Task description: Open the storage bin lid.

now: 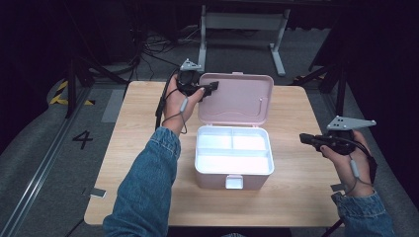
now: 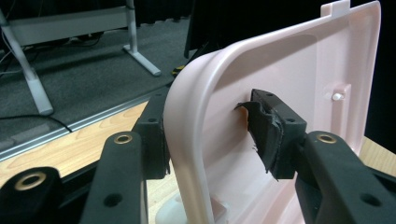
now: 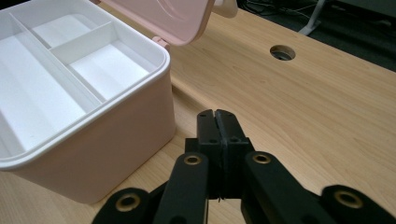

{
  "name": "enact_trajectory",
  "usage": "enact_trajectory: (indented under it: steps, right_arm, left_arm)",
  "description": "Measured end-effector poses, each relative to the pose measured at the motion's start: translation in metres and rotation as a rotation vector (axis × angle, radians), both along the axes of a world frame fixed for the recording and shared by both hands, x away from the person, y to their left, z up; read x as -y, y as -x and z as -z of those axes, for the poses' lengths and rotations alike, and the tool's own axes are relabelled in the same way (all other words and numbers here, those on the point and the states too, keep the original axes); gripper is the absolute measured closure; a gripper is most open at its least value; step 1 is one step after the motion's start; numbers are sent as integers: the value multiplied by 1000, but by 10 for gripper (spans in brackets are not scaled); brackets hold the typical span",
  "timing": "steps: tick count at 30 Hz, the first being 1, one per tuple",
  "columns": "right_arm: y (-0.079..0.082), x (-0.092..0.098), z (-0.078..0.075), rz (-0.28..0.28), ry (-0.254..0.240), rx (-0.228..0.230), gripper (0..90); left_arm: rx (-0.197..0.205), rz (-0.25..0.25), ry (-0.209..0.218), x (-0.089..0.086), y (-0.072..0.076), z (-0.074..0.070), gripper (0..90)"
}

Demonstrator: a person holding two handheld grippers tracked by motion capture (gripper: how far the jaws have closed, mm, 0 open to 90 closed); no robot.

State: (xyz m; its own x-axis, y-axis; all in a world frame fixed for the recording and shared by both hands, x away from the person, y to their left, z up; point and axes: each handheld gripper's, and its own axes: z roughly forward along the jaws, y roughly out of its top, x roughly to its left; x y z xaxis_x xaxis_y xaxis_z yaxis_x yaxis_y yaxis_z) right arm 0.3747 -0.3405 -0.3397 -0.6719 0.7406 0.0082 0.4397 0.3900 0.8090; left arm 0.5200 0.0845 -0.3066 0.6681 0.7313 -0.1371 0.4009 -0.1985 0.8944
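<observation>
Hands come up from the near side of the wooden table (image 1: 148, 197), one on each side of a pink box (image 1: 234, 158); the box sits in the middle of the table with its lid (image 1: 237, 98) standing up at the far side; the lid's long side runs across the table, left to right.

On the left, the left gripper (image 1: 210, 89) is reached far forward, right at the lid's left edge; its jaws are pinching that edge, one pad behind the lid and one on the inside face; the arm is stretched out long, in a blue denim sleeve (image 1: 148, 182). I think the lid will swing on its hinge from here, and this is the hand that is on it.

In the middle, the white tray (image 1: 234, 150) inside the box looks bare.

On the right, the right gripper (image 1: 306, 138) hangs low beside the box, a bit apart from it, pointing at its right wall; its jaws are pressed together with nothing between them.
</observation>
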Motion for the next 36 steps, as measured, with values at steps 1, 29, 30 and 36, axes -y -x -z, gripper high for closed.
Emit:
enact_trajectory:
  steps: [1,29,30,36]
  right_arm:
    - [0,1,0,9,-7,-1,851]
    - [-2,0,3,25,-15,-5,699]
    - [-3,0,3,26,-14,-6,698]
    - [-4,-1,5,26,-9,-11,684]
  left_arm:
    - [-5,-4,5,0,-2,1,515]
    - [-107,20,3,2,-39,38,394]
    - [-116,21,4,2,-40,40,391]
    - [-148,23,12,1,-47,49,381]
